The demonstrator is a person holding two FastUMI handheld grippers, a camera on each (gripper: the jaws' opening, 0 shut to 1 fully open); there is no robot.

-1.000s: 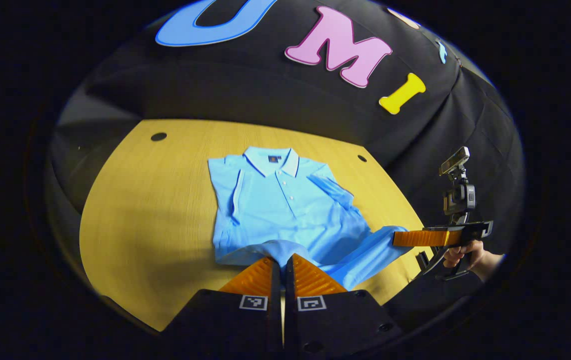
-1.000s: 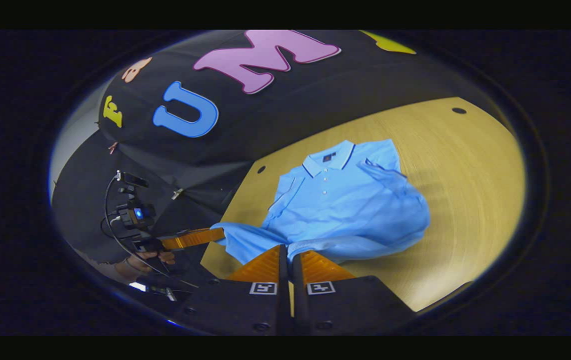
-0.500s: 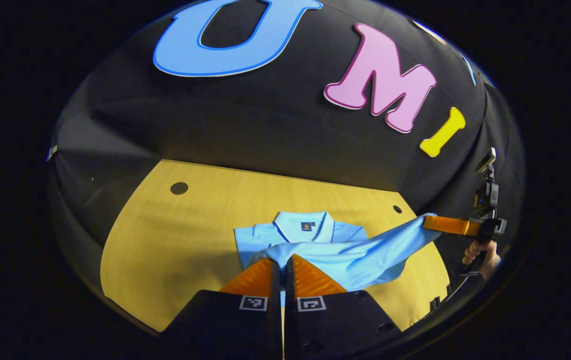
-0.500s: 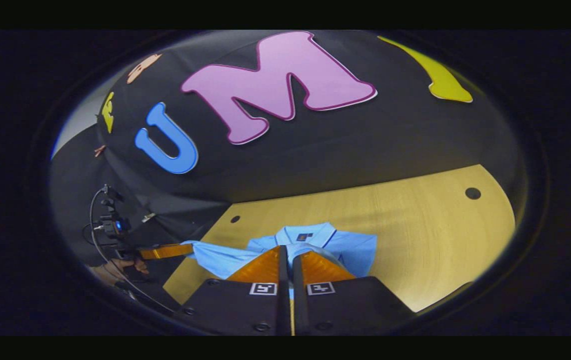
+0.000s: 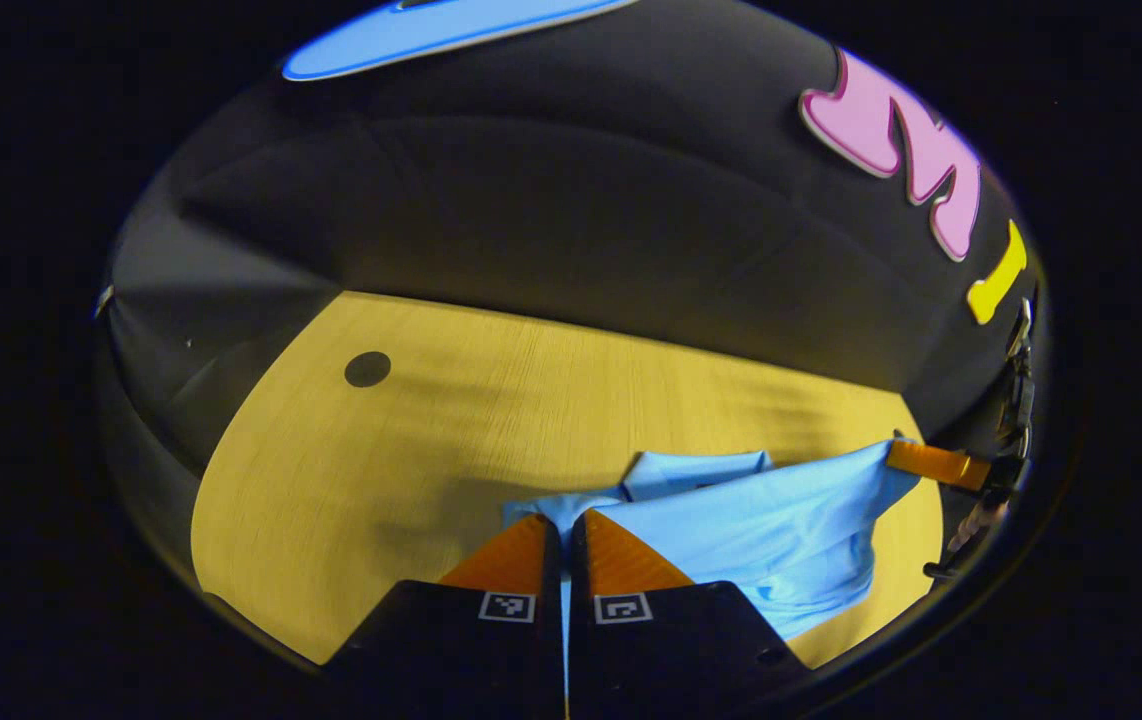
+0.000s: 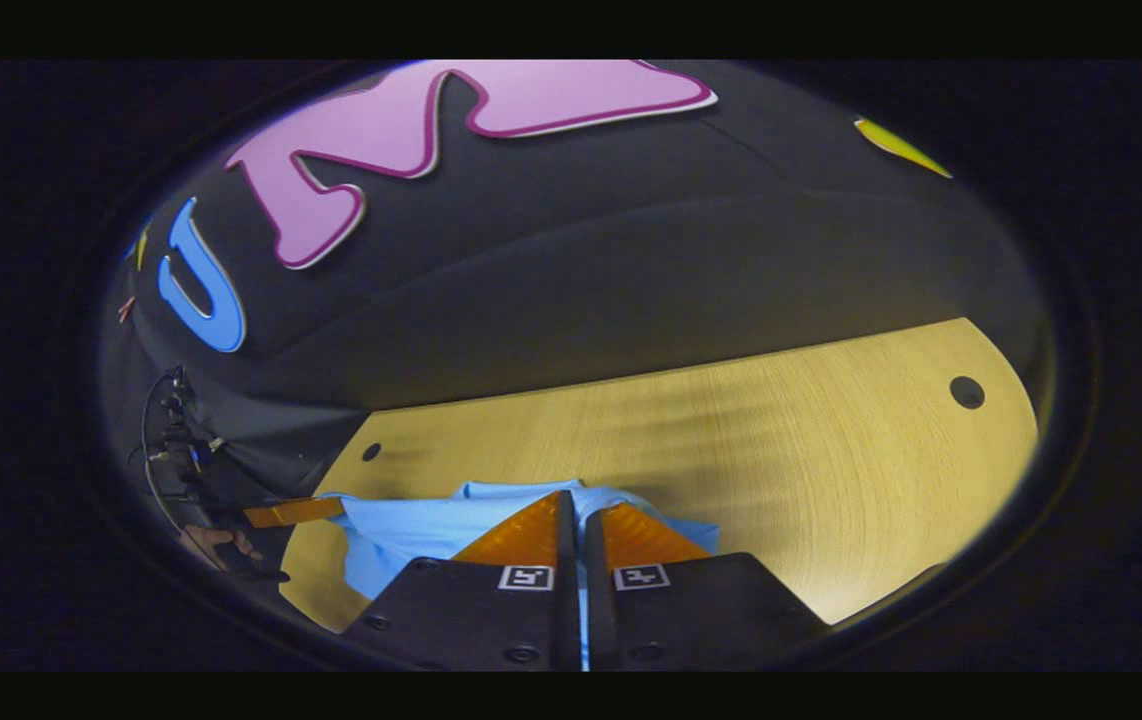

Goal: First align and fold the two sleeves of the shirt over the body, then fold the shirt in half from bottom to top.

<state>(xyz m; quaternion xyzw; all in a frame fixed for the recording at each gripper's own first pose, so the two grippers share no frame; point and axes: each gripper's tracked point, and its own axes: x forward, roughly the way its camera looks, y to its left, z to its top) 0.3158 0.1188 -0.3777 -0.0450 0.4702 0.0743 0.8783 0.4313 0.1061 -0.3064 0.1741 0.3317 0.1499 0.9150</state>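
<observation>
Final fold under way, by the look of it: bottom edge being carried up toward the collar.

- Left gripper: fingers pressed together, pinching one corner of the light blue polo shirt at its hem.
- Right gripper: likewise clamped on the hem's other corner. From the left gripper view it shows at the far right, with cloth stretched to it.
- Hem is held taut between the two grippers, probably so the lifted half travels flat and lands square.
- Shirt sits on the wooden bench near its front edge; collar peeks out beyond the raised hem.
- A hand holds the left gripper at the left edge of the right gripper view.
- Sleeves are hidden under the lifted cloth; cannot tell how they lie.
</observation>
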